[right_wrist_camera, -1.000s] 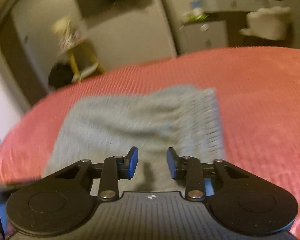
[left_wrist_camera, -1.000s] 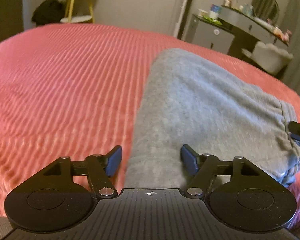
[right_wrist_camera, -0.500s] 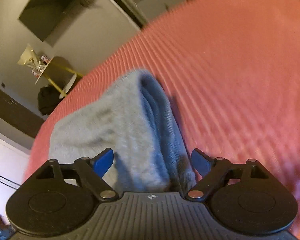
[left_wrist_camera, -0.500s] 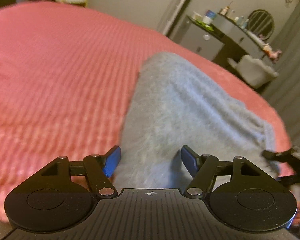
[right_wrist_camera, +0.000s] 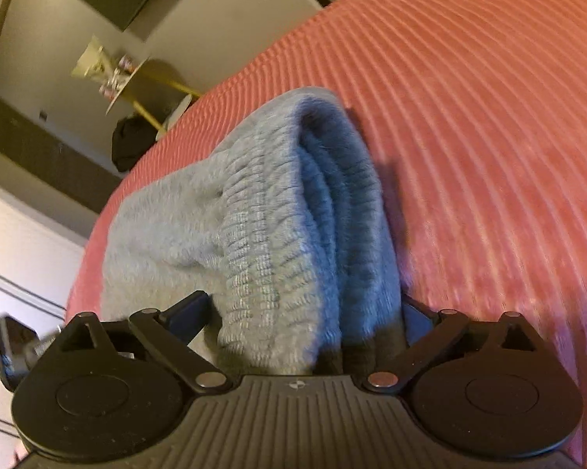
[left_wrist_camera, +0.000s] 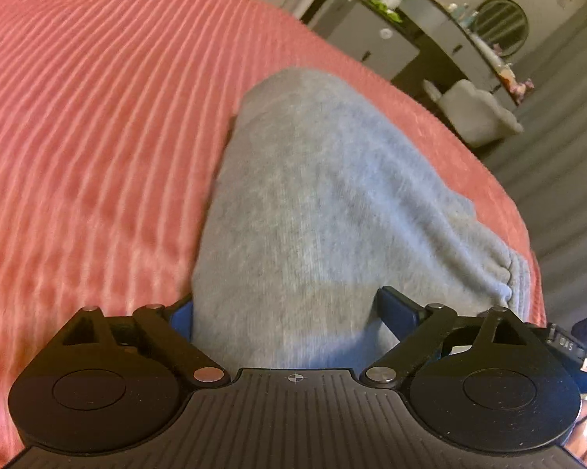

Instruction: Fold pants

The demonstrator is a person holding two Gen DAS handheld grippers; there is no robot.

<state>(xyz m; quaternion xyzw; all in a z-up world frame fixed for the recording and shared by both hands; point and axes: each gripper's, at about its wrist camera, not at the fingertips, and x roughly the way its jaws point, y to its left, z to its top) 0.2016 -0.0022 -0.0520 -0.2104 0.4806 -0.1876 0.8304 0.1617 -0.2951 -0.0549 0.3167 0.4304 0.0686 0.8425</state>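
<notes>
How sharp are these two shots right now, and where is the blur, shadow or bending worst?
Left wrist view: grey pants fairly sharp, the red ribbed bedspread smeared at left, dresser tilted and curved by the fisheye. Right wrist view: ribbed waistband crisp, bedspread streaked at right, dark shadow in the folds, dim warm room light.

On my left gripper (left_wrist_camera: pixel 289 312) the jaws stand wide with the pants (left_wrist_camera: pixel 324 203) bulked between them — no room inside that gap. Left of the pants the red bedspread (left_wrist_camera: pixel 98 136) lies bare, an open lane to slide along. To the right the bed edge falls off toward a dresser (left_wrist_camera: pixel 430 43) and a pale chair (left_wrist_camera: pixel 477 117). My right gripper (right_wrist_camera: pixel 305 312) is also filled by the stacked waistband (right_wrist_camera: pixel 278 234) — bare bedspread runs to its right; a yellow table (right_wrist_camera: pixel 145 82) stands beyond the bed.
</notes>
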